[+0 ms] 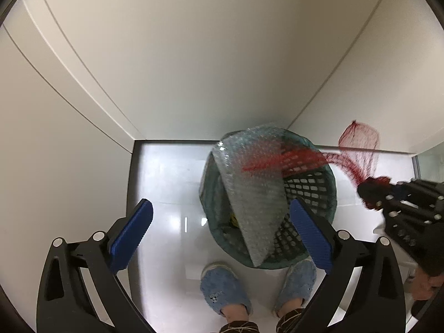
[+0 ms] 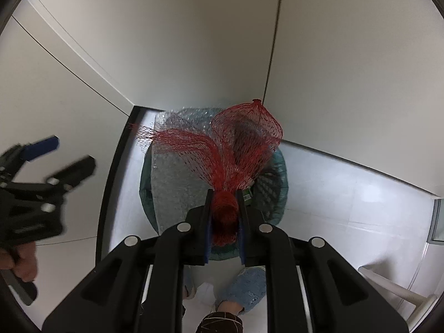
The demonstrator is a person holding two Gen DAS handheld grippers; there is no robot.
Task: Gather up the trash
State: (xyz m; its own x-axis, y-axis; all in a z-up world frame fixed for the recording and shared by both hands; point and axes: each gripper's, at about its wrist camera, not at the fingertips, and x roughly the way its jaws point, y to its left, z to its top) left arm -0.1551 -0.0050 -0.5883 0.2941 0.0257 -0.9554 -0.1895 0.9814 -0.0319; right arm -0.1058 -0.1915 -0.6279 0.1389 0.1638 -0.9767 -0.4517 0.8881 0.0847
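One claw (image 2: 224, 194) grips red netting (image 2: 236, 144) above bin (image 2: 280, 194).

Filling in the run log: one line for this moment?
left gripper: open, empty | right gripper: shut on red net bag | bubble wrap: in basket

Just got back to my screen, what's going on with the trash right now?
A person is filling a green mesh bin on the floor. The right tool is shut on a bunched red net bag, held above the bin. The left tool is open and empty over a bubble wrap sheet that leans in the bin, sticking out over its rim. The net bag is not yet in.
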